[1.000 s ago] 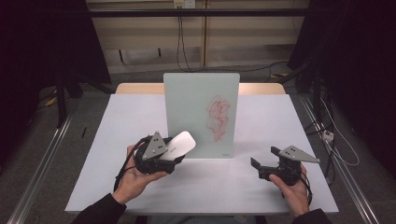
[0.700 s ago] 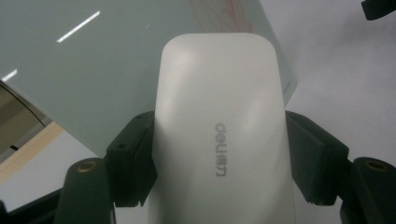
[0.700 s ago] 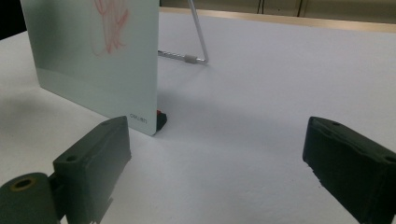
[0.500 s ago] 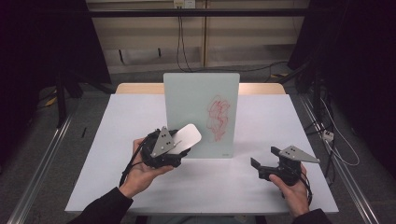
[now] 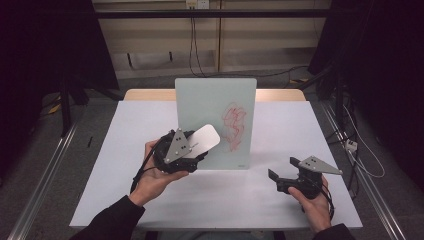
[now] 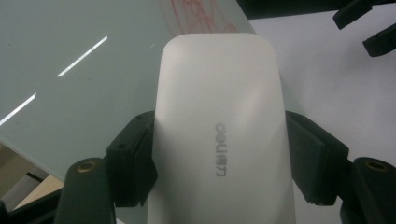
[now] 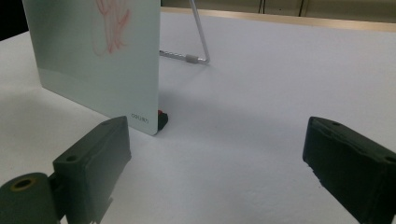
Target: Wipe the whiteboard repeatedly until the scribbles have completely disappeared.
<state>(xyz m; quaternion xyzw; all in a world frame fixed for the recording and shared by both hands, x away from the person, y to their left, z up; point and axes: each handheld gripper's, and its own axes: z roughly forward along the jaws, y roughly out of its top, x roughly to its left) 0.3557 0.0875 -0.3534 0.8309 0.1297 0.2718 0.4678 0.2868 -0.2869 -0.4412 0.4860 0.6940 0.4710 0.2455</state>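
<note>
The left gripper (image 5: 192, 150) pinched a white board eraser (image 6: 219, 130) across its sides, held just before the standing glass board (image 5: 210, 107) left of its red scribble (image 5: 234, 126). The right gripper (image 5: 282, 176) rested with jaws spread wide. Pressing hard could tip the board backward on its thin wire stand (image 7: 198, 37).

Eraser (image 5: 206, 141) before board (image 5: 200, 100), prob. apart; table (image 5: 125, 150) under.

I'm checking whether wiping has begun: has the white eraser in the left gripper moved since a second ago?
Yes. The white eraser has risen and shifted right, now overlapping the glass board nearer its red scribble.
</note>
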